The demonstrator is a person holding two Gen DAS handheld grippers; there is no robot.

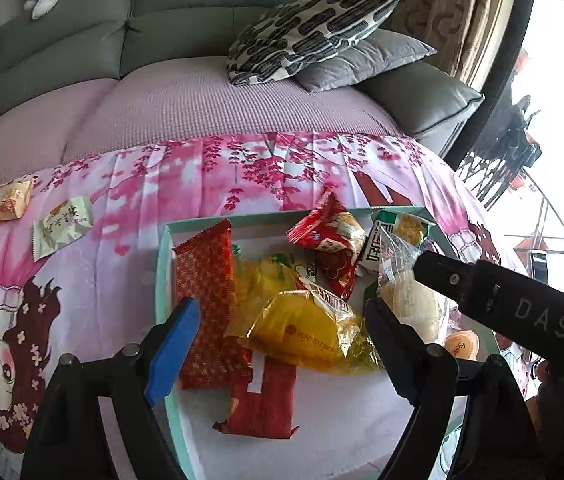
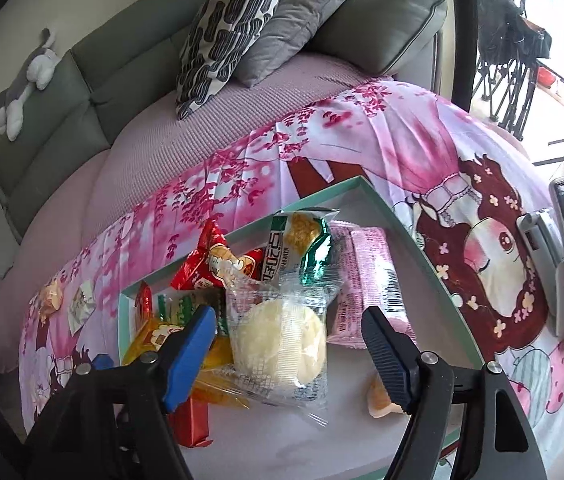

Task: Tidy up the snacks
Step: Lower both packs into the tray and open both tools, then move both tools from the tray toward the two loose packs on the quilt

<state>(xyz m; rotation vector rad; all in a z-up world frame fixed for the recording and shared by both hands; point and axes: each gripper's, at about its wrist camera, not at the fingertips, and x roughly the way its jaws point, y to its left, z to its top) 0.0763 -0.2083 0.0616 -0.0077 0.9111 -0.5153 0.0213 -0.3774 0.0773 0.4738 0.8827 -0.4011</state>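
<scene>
Left gripper: jaws spread wide, nothing pinched; a yellow packet is seen between the fingers, pads not pressing it. Right gripper: jaws also spread wide, with a clear-wrapped pale bun lying between them at lower centre of the right view; no pad contact can be made out. Both are poised over a mint-rimmed box set on a pink printed cloth. Held in the box: a long red patterned pack along its left wall, a red snack bag and a green-and-white packet toward the far side, a pink packet at right, and the yellow packet and bun mid-box. Two small wrapped snacks are left outside on the cloth, left of frame.
</scene>
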